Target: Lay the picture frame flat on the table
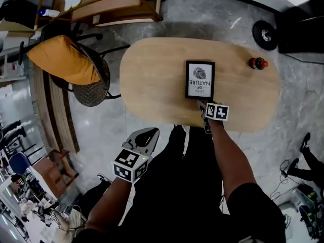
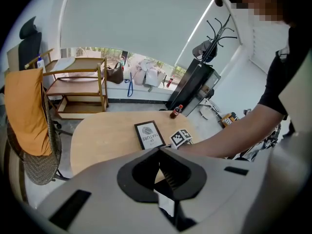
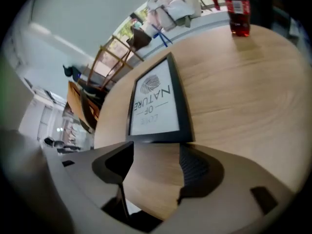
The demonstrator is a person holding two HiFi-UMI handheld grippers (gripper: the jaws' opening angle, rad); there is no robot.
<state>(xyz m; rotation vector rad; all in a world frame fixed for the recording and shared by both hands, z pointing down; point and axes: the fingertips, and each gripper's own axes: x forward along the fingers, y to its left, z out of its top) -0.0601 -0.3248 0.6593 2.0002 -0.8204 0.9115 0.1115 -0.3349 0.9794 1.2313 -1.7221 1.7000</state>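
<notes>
Since the picture frame (image 1: 199,79) already lay flat, face up, near the middle of the oval wooden table (image 1: 152,75), the task looked as good as done. The frame's black border ran all round a white print that carried a fingerprint motif and lettering.

I judged it a light, stiff thing, probably with a glazed front that would be slick and could crack if it were dropped or pinched on its face. Any further hold would best go on the black border at one short edge and not on the pane. Lying flat, it offered only a thin rim to catch, so it would more likely slide on the smooth wood than lift.

The right gripper (image 1: 202,105) sat low over the table just short of the frame's near short edge. Its jaws stood wide apart, with only bare wood between them and neither pad touching the frame. The left gripper (image 1: 147,134) hung off the table's near side by the person's leg, its jaws drawn together on nothing.

A red-capped bottle of dark drink (image 1: 257,63) stood upright toward the table's right end, well apart from the frame and out of the way. Beyond the left end stood an office chair draped with an orange cloth (image 1: 66,59), and a wooden shelf unit (image 1: 111,4) stood behind it. Nothing on the tabletop crowded the frame.
</notes>
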